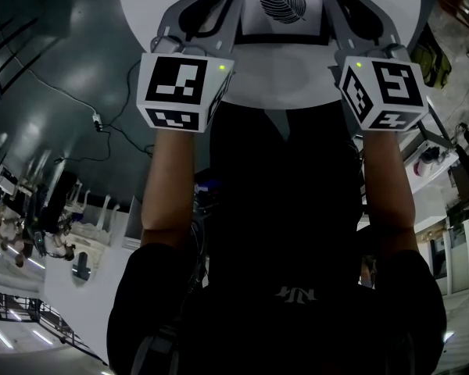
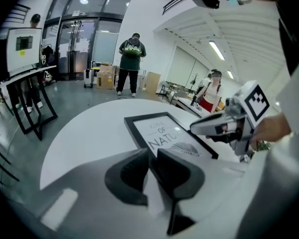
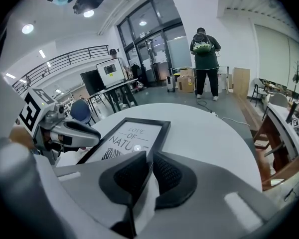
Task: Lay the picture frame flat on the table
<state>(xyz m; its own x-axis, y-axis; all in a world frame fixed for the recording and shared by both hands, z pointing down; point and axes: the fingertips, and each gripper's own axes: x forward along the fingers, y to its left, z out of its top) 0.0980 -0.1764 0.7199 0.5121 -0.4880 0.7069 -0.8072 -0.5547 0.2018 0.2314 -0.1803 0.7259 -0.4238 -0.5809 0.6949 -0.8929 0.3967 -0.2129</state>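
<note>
A black picture frame with a white print of a leaf and the word NATURE (image 2: 163, 132) is out on the round white table (image 2: 84, 133). Its far end is low on the table top. I cannot tell if the near end is all the way down. The left gripper (image 2: 150, 158) has its two dark grey jaws squeezed onto the thin black edge at the near left side of the frame. The edge runs right between the pads. The right gripper (image 3: 150, 166) does the same on the near right side, and its jaws pinch the black edge too. So the frame sits between the two grippers, with one on each side. In the head view the frame is at the top, near the table's close rim, and the grippers reach in to it from below. Each gripper has a white cube with black square marks, one on the left (image 1: 184, 92) and one on the right (image 1: 384, 92). Each cube has a small green light on it. The person's bare arms (image 1: 168, 194) come up to the cubes, and the person wears a black shirt (image 1: 281, 233). Far behind the table, on the grey floor, a person with a green backpack (image 2: 132, 59) stands facing big glass doors (image 2: 77, 44). Brown cardboard boxes (image 2: 105, 76) sit by those doors.
</note>
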